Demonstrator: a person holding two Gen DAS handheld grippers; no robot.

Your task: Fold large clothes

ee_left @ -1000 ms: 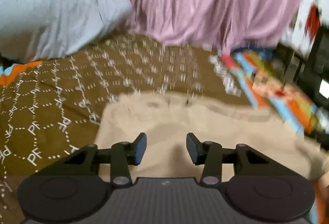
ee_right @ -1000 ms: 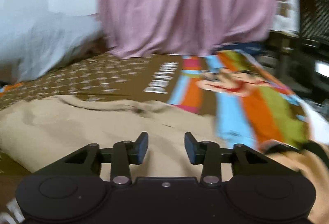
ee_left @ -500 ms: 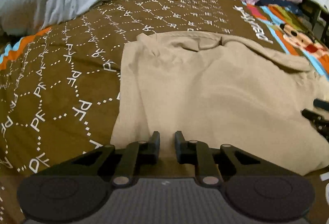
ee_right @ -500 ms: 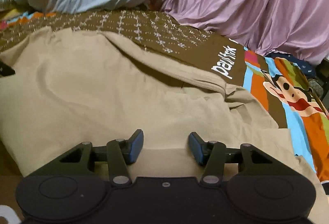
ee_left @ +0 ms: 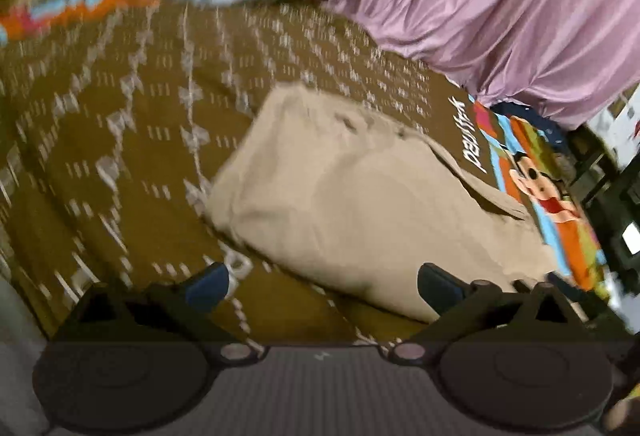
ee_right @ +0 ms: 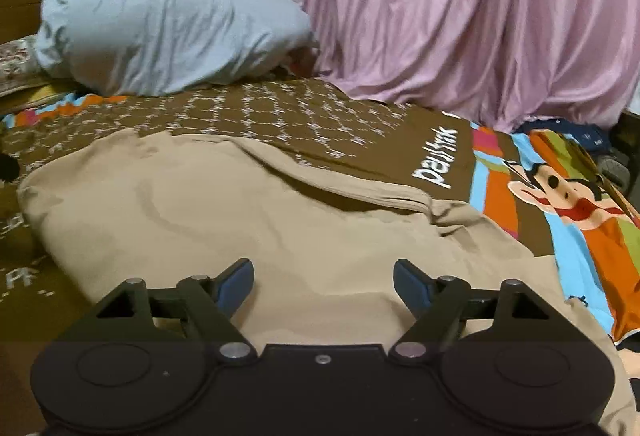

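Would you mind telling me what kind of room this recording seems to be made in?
Most likely a bedroom: the beige garment lies on a bed with a brown patterned bedspread, a pale blue pillow sits at the far end, and a pink curtain hangs behind.

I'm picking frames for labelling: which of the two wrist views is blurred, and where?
Left wrist view: motion blur smears the bedspread pattern and the beige garment edges; the left gripper stays fairly sharp. Right wrist view: mostly crisp, lettering readable, the pillow slightly soft; fisheye bending in both.
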